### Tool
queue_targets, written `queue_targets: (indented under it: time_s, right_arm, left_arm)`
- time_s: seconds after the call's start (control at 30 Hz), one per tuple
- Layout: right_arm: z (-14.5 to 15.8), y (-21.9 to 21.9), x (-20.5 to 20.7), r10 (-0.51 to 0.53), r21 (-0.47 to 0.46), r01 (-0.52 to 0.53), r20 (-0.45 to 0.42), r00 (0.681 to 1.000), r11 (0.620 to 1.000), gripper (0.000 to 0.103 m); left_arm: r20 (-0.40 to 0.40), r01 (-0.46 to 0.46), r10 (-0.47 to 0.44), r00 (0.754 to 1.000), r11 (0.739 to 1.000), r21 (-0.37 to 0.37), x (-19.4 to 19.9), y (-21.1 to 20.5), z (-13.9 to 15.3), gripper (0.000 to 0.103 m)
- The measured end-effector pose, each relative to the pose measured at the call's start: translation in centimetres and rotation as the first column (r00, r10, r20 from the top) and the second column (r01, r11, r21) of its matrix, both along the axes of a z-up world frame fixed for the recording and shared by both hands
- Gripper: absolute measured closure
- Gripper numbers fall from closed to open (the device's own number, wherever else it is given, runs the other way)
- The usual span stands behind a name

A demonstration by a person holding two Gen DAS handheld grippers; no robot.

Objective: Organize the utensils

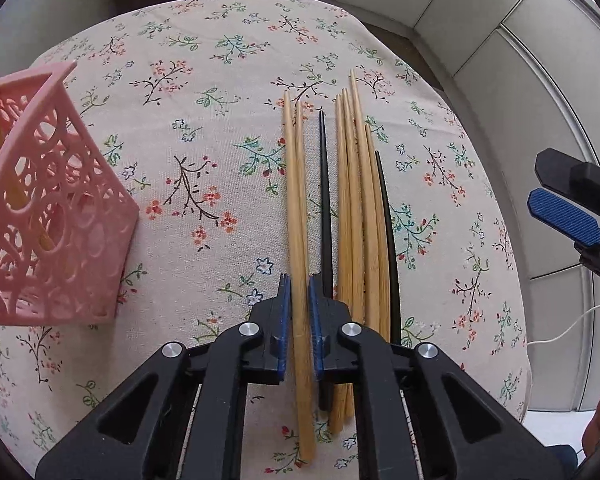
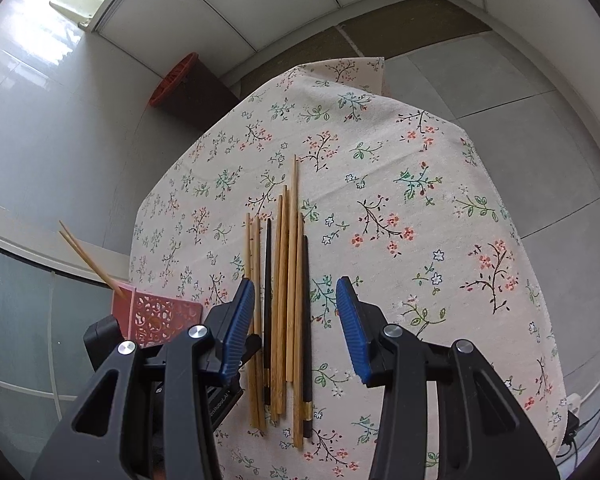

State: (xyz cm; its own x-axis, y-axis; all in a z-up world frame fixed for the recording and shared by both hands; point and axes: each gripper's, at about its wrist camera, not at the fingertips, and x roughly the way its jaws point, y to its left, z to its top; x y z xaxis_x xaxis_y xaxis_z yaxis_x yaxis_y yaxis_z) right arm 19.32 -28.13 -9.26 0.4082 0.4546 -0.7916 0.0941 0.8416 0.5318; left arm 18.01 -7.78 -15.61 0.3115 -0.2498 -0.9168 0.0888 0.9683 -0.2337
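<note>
Several chopsticks lie side by side on the floral tablecloth (image 1: 204,128): a leftmost pair of light bamboo chopsticks (image 1: 296,200), a black chopstick (image 1: 325,200), a bunch of bamboo ones (image 1: 356,200) and another black one (image 1: 388,220). My left gripper (image 1: 299,300) is closed around the leftmost bamboo pair, pads touching or nearly touching them, low over the cloth. My right gripper (image 2: 296,320) is open and empty, above the row of chopsticks (image 2: 284,280); it shows at the right edge of the left wrist view (image 1: 564,208). A pink lattice holder (image 1: 48,220) stands at left with bamboo chopsticks (image 2: 88,260) in it.
The holder also shows in the right wrist view (image 2: 160,316). The table's edges drop to a tiled floor (image 2: 480,72). A dark box with an orange lid (image 2: 180,80) stands on the floor beyond the table. A white cable (image 1: 568,328) hangs at right.
</note>
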Motion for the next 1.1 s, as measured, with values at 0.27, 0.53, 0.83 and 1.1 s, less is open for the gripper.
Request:
queue_targets:
  time_s: [0.27, 0.53, 0.83, 1.1]
  right_arm:
    - [-0.2, 0.1, 0.0, 0.012, 0.009, -0.012, -0.011, 1.000, 1.000, 0.060]
    - [-1.2, 1.2, 0.2, 0.035, 0.006, -0.035, -0.039, 0.999, 0.999, 0.067]
    - [-2.2, 2.4, 0.4, 0.073, 0.012, -0.072, -0.068, 0.995, 0.997, 0.070]
    - [-2.4, 2.6, 0.4, 0.091, 0.005, -0.091, -0.075, 0.993, 0.996, 0.070]
  left_arm:
    - [0.016, -0.007, 0.007, 1.000, 1.000, 0.018, 0.4, 0.1, 0.1, 0.091]
    - [0.056, 0.026, -0.030, 0.998, 0.997, 0.079, 1.4, -0.7, -0.2, 0.090]
    - [0.065, 0.021, -0.023, 0.998, 1.000, 0.020, 0.9, 0.3, 1.3, 0.090]
    - [0.014, -0.001, 0.000, 1.000, 1.000, 0.016, 1.2, 0.7, 0.5, 0.079]
